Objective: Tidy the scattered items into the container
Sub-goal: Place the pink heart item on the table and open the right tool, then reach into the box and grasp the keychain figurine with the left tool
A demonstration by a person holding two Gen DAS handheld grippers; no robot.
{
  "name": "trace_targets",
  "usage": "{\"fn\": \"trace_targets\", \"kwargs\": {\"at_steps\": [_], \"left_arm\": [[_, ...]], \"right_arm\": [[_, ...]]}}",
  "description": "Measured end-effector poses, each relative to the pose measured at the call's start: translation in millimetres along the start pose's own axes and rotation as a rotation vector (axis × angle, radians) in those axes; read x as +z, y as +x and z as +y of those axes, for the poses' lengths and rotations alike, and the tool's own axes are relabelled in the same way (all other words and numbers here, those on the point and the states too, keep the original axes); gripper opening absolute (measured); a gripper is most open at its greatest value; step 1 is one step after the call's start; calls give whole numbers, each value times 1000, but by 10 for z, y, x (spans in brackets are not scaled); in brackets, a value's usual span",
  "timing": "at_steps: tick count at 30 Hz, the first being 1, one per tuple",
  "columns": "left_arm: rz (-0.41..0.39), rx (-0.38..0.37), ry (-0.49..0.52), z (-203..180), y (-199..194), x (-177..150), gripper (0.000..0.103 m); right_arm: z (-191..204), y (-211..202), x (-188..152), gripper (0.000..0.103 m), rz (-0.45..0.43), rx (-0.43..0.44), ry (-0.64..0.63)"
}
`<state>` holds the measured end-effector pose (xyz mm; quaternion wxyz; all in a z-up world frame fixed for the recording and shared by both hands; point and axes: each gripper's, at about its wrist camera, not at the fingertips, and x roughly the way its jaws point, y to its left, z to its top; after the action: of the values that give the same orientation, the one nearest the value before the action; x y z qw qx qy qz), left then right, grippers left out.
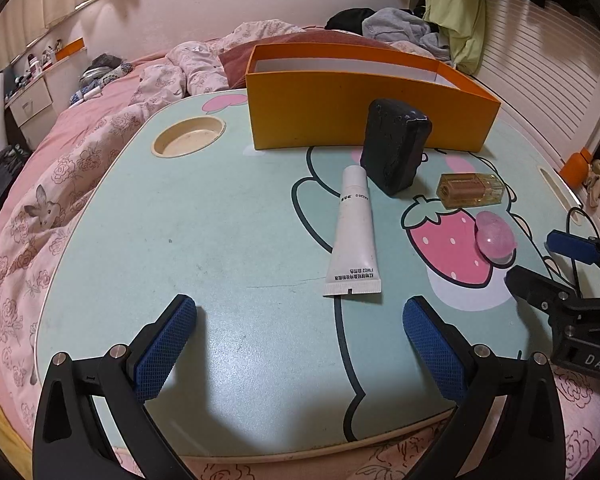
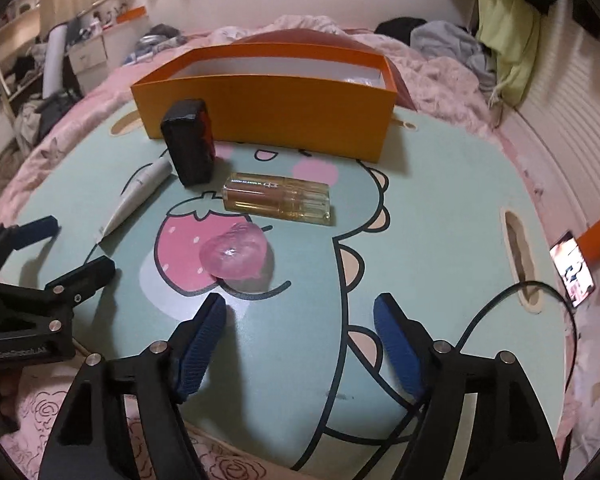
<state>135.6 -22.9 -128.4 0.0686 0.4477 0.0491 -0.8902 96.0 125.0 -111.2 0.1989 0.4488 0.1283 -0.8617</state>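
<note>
An open orange box point(image 1: 364, 116) point(image 2: 284, 116) stands at the far side of the lap table. In front of it a black block point(image 1: 396, 146) point(image 2: 190, 142) stands upright. Beside the block lie a white tube point(image 1: 354, 236) point(image 2: 136, 200), a clear amber bottle point(image 1: 471, 189) point(image 2: 278, 199) and a pink translucent egg-shaped item point(image 1: 494, 238) point(image 2: 236, 252). My left gripper point(image 1: 300, 316) is open above bare tabletop, just short of the tube's crimped end. My right gripper point(image 2: 300, 312) is open with nothing between its fingers, a little nearer than the pink item.
The mint green cartoon-print table point(image 1: 204, 216) point(image 2: 440, 216) rests on a bed with pink floral bedding point(image 1: 60, 184). A round cup recess point(image 1: 188, 136) sits far left, a slot point(image 2: 520, 256) at the right edge. A black cable point(image 2: 540, 292) loops there. A phone point(image 2: 572, 270) lies beyond.
</note>
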Motion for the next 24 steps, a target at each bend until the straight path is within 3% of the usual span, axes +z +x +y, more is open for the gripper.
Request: {"fn": "trace_targets", "kwargs": {"at_steps": [4, 11, 13, 15, 17, 20, 22, 24], "left_arm": [[-1, 2, 0, -3, 0, 2, 103], [15, 1, 6, -6, -5, 21, 103], [26, -31, 12, 3, -33, 51, 102], [-18, -60, -1, 27, -175, 177, 99], [-106, -101, -17, 59, -433, 449, 98], [-167, -196, 63, -50, -714, 1031, 98], [-153, -266, 125, -198, -731, 1427, 98], [-46, -333, 142, -407, -512, 1806, 98]], "right_arm": [[-88, 37, -2, 89, 10, 28, 32], [-77, 33, -18, 90, 6, 35, 25], [-87, 26, -32, 90, 4, 38, 25], [-88, 23, -43, 90, 2, 41, 25], [-84, 25, -42, 91, 1, 42, 25], [-81, 28, -39, 91, 1, 42, 24], [-85, 27, -44, 91, 0, 44, 24], [-81, 26, -43, 92, -2, 46, 24]]}}
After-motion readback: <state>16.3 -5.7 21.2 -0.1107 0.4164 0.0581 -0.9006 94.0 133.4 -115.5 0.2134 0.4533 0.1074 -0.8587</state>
